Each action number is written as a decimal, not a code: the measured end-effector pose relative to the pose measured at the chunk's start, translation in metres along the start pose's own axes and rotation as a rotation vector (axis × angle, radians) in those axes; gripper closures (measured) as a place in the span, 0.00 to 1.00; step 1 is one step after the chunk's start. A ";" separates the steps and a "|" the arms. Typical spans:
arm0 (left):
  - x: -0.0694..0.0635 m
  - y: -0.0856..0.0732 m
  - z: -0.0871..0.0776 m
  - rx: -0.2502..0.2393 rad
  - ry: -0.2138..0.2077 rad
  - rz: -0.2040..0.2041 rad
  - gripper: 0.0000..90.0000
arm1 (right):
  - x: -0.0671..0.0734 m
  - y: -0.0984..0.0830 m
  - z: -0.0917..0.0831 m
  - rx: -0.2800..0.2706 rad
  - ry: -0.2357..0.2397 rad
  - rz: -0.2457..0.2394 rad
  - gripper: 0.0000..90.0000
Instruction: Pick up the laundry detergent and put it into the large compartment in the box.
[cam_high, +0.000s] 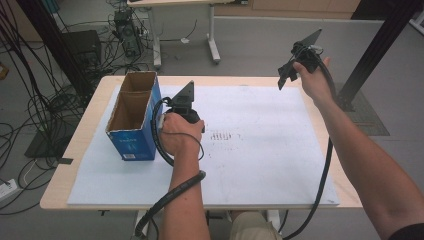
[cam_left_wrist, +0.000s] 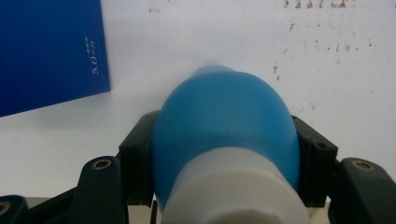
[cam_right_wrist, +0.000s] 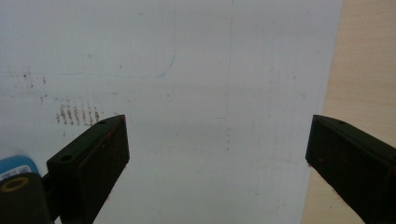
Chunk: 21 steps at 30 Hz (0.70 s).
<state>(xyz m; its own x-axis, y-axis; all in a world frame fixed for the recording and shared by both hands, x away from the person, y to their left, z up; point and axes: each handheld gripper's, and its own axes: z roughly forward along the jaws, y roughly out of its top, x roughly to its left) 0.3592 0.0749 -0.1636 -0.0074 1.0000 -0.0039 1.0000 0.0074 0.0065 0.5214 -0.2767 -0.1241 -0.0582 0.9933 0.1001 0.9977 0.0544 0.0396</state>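
So it's a light wood table (cam_high: 87, 131) with a big white sheet (cam_high: 260, 165) covering almost all of the top; bare wood only peeks out around the edges. The sheet has a patch of small dark scuff marks (cam_high: 223, 137) near the middle. On its far left sits an open blue cardboard box (cam_high: 134, 131) with two compartments, standing right on the sheet.
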 end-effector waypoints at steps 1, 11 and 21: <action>0.000 0.000 0.000 0.000 0.000 0.000 0.42 | 0.000 0.000 0.000 0.000 -0.001 0.000 0.07; 0.003 0.000 0.000 0.002 -0.006 0.001 0.42 | 0.002 0.000 0.001 -0.001 -0.004 -0.002 0.07; 0.003 0.000 0.000 0.004 -0.008 0.004 0.42 | 0.001 -0.001 0.001 -0.002 -0.004 -0.002 0.07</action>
<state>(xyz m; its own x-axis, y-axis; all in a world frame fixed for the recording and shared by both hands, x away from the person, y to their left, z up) 0.3590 0.0782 -0.1634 -0.0038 0.9999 -0.0115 1.0000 0.0038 0.0027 0.5204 -0.2755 -0.1248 -0.0602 0.9935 0.0961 0.9975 0.0564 0.0421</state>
